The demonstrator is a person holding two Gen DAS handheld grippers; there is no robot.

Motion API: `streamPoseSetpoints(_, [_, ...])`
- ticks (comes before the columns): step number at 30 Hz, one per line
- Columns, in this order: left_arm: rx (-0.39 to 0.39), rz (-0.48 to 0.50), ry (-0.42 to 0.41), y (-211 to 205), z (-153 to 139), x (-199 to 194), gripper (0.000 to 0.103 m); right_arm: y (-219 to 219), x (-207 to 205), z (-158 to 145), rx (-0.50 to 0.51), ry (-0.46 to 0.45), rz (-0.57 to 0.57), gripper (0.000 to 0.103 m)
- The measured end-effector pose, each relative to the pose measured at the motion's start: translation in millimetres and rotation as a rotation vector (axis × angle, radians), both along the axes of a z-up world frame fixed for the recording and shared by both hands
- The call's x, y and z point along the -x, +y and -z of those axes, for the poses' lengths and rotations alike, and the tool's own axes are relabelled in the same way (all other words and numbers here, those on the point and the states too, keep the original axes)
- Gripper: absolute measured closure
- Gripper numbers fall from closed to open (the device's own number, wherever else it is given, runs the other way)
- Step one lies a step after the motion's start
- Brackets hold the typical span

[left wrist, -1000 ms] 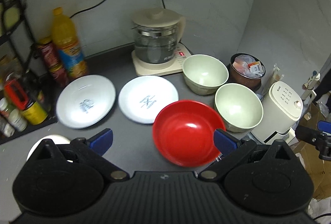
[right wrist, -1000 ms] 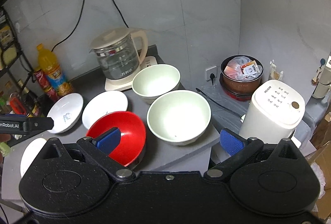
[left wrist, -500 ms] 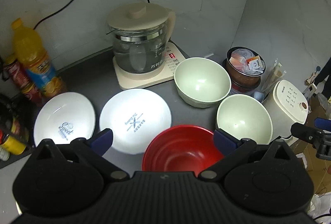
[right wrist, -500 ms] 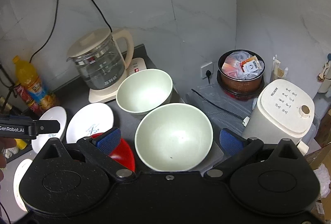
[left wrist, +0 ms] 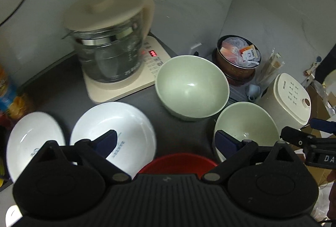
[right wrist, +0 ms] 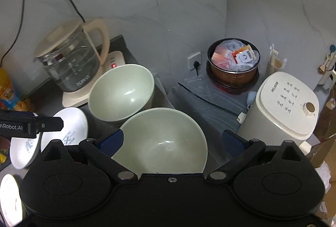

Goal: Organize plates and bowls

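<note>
Two green bowls (left wrist: 192, 88), one red bowl (left wrist: 178, 162), two white plates (left wrist: 117, 122); both tongs (left wrist: 166, 142) gape, narrowing, empty.

The red bowl (left wrist: 177, 163) is largely hidden behind the tongs body; the kettle (left wrist: 109, 42) is blurred; the bottle (left wrist: 6, 88) is cut off at left edge.

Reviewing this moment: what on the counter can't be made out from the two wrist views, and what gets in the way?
- Red bowl: left wrist view shows only its far rim; the left claw body covers the rest. In the right wrist view it is hidden.
- Nearer green bowl: near rim hidden by the right claw body.
- Leftmost white plate: cut off by the picture edge.
- Kettle markings: motion-blurred.
</note>
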State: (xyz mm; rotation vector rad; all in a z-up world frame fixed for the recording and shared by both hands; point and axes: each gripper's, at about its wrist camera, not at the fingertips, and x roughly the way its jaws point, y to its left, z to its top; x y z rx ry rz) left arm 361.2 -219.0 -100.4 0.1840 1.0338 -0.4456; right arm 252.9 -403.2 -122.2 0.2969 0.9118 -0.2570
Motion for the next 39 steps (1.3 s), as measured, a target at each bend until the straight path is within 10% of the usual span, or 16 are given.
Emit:
streamPoseSetpoints(28, [0.035,0.131,0.306,-81,86,-37,0.067,-35,5,89,-0.189,0.205,0.194,0.067])
streamPoseSetpoints(33, [0.043,0.109,0.367,-86,101,-40,0.094,-34,5,94,-0.223,0.186,0.164,0.090])
streamPoseSetpoints(39, [0.065,0.072,0.349,-83,91,-34,0.094,-36,13,71,-0.202,0.122,0.130,0.090])
